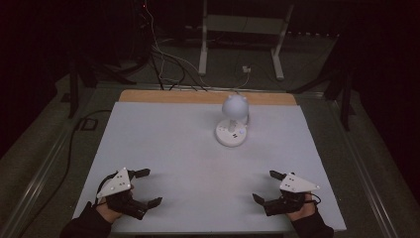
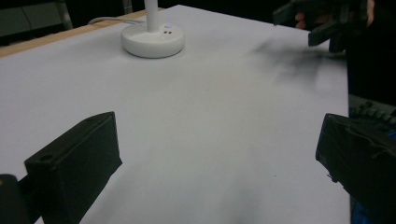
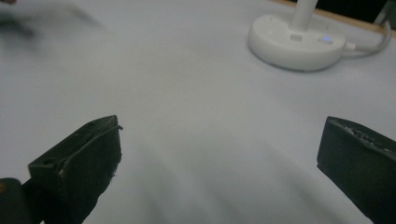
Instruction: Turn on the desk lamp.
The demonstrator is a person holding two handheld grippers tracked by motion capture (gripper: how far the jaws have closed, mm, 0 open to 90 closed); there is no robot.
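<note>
Opening stage, by the look of it: nothing gripped yet, both tools parked near the front edge of the bench, well apart from the small white desk lamp that stands toward the far middle, upright on its round base, globe-shaped head above a short stem, cord trailing off the back edge. Left hand-held gripper spread wide, jaws well apart and holding nothing, only bare white bench between them in the left gripper view. Right hand-held gripper likewise wide open and empty, hovering low over the bench or resting on it, hard to tell which. A small blue light glowing on the lamp base, with buttons beside it. Next move probably a reach forward and inward, most likely by the right one as the nearer, calling for a careful approach to the base or stem without knocking the top-heavy head over.
</note>
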